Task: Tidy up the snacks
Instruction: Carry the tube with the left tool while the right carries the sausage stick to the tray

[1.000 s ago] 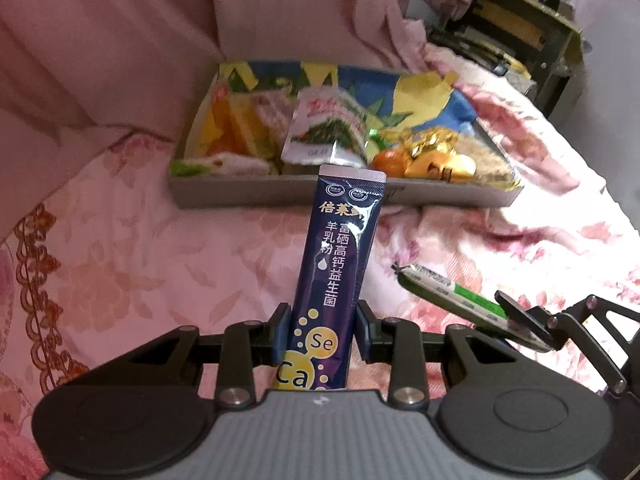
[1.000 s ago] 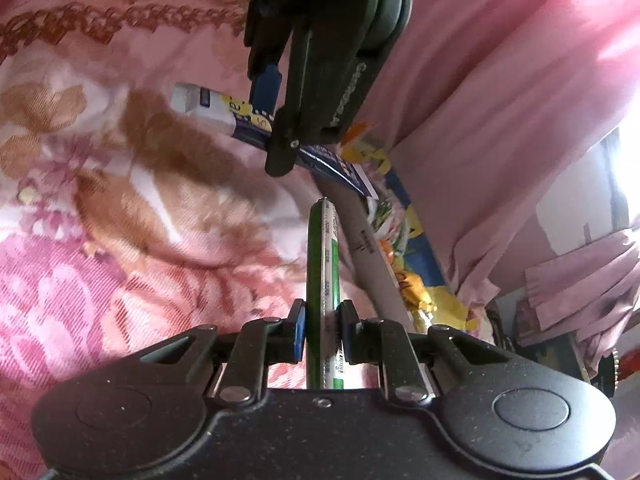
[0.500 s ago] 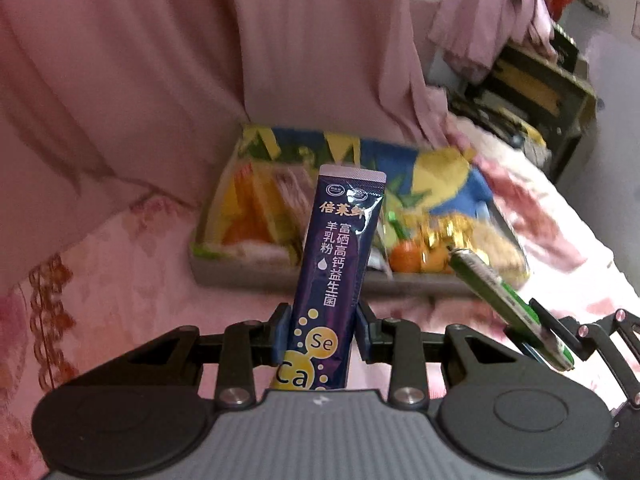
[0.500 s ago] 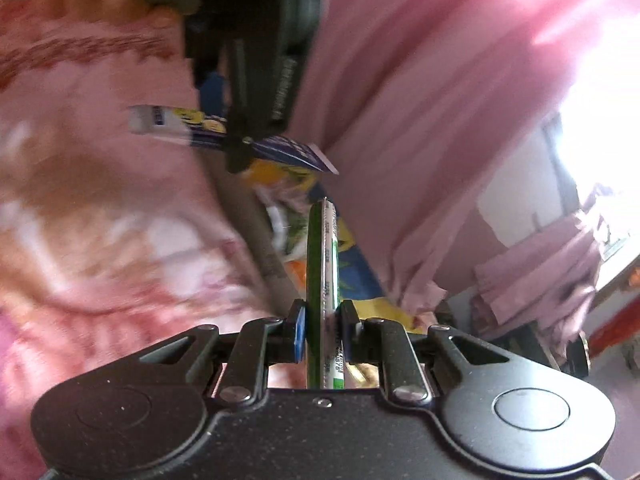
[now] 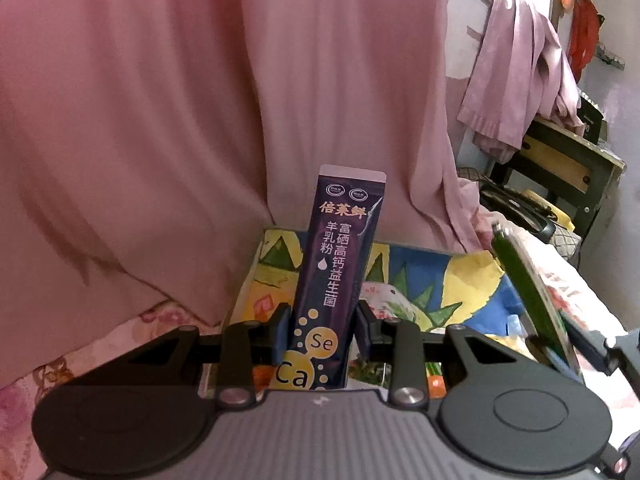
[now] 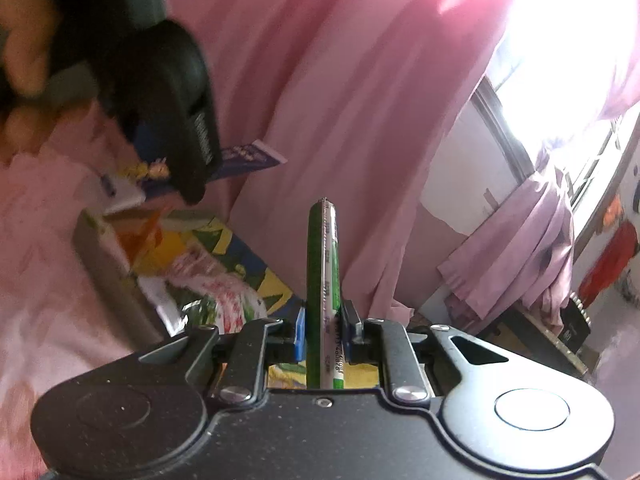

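**Two Snack Sticks Held Over the Box**

The left gripper [image 5: 320, 330] was clamped on a dark purple sachet [image 5: 340, 276], which stood upright between its fingers. The right gripper [image 6: 323, 336] pinched a thin green stick [image 6: 323, 280], edge-on and also upright. Both hung just above the near side of the snack box [image 6: 106, 276] — a shallow tray with a bright patterned lining, already crowded with packets and set against a pink curtain [image 5: 180, 120] on a flowered bedspread [image 5: 120, 336].

The step in hand looked like carrying both sticks into the box. To do it well, each stick probably needed tipping flat over a free patch inside the box, one hand at a time — the grippers were close together and could knock each other.
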Demonstrator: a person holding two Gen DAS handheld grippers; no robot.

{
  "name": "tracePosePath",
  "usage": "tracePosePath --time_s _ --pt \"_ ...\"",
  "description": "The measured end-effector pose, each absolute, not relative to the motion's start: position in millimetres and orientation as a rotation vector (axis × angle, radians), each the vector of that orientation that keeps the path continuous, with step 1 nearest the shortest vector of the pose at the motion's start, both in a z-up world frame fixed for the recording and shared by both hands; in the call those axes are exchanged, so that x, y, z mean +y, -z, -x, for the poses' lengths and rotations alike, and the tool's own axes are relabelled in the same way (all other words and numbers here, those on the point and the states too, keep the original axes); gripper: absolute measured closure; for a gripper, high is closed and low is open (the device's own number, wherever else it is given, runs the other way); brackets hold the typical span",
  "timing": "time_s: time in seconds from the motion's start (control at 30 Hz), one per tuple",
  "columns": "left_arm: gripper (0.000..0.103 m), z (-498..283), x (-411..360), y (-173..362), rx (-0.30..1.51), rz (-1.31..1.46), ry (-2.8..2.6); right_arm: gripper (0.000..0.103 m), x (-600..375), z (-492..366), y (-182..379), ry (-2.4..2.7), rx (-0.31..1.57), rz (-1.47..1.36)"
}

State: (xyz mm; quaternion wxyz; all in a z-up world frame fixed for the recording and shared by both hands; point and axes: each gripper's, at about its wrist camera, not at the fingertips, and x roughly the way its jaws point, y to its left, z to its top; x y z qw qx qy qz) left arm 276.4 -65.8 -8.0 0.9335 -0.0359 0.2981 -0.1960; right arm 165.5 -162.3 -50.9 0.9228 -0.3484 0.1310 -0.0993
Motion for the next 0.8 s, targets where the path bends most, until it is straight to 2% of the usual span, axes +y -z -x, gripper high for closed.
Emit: tracePosePath --time_s 0.8 --pt "0.067 -320.9 -91.2 53.4 0.668 0.128 0.435 0.085 -176.6 -228.7 81.9 0.241 0.421 0.576"
